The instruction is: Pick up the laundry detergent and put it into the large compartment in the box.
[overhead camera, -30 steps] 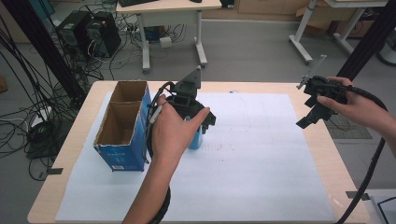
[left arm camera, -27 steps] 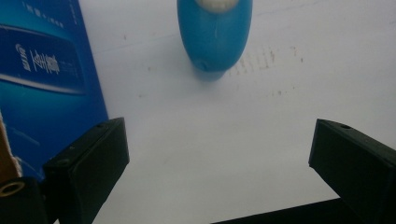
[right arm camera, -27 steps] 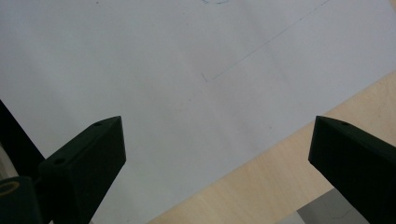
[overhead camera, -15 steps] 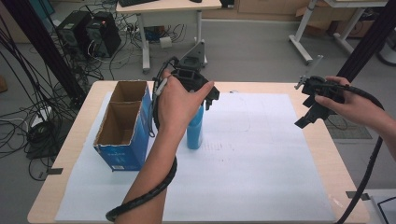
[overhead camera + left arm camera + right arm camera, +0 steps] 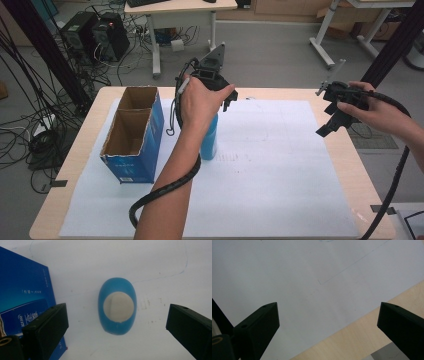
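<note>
The blue bottle (image 5: 209, 137) stood upright on the white sheet (image 5: 270, 165), just beside the blue cardboard box (image 5: 131, 137) and apart from it by a narrow gap. The left gripper (image 5: 220, 95) hovered above it with jaws spread wide, nothing between them — in the left gripper view the bottle (image 5: 117, 306) sat centred below, its pale round top facing the camera, with clear paper on either side and the box wall (image 5: 23, 297) close at the left. To the bottle's right the sheet lay bare across to the table's far side. There the right gripper (image 5: 336, 114) hung over the table's right edge, jaws likewise wide apart and holding nothing, with the sheet's corner and bare wood (image 5: 352, 340) beneath. The box's two open compartments — one behind the other — looked empty.
</note>
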`<state>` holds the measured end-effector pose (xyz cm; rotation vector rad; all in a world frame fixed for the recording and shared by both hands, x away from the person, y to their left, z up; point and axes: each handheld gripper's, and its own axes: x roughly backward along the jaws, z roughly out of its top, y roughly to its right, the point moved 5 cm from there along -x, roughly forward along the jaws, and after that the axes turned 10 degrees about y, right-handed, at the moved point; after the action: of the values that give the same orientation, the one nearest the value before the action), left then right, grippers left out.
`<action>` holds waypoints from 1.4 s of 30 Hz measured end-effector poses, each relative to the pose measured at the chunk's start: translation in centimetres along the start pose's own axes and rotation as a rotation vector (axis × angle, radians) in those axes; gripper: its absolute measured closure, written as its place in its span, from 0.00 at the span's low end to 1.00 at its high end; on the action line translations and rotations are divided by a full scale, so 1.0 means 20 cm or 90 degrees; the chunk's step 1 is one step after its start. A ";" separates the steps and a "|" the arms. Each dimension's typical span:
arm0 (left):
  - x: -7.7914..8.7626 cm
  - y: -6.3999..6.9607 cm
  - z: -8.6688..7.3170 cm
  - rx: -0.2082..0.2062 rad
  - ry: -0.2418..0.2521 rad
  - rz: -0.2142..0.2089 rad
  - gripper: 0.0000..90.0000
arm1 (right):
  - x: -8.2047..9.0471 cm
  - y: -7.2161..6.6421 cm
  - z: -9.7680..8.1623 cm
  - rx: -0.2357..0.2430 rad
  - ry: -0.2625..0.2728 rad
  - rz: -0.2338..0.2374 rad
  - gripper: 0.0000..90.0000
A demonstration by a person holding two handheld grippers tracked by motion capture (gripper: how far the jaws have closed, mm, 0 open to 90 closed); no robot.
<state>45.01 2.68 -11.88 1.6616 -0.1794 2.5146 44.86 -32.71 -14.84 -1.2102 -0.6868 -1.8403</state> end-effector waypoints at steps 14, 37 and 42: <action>-0.09 0.01 0.05 0.007 -0.018 0.000 0.06 | 0.01 -0.01 0.00 0.008 0.004 0.000 0.05; -0.30 0.02 0.07 0.010 -0.074 -0.007 0.23 | -0.01 0.00 0.01 0.009 0.001 -0.003 0.05; -0.31 0.04 0.06 0.001 -0.076 0.000 0.32 | -0.02 0.00 0.01 0.007 0.000 -0.001 0.05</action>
<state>48.33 1.55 -17.21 1.8130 -0.1883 2.4180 45.04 -32.42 -15.18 -1.2031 -0.6976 -1.8355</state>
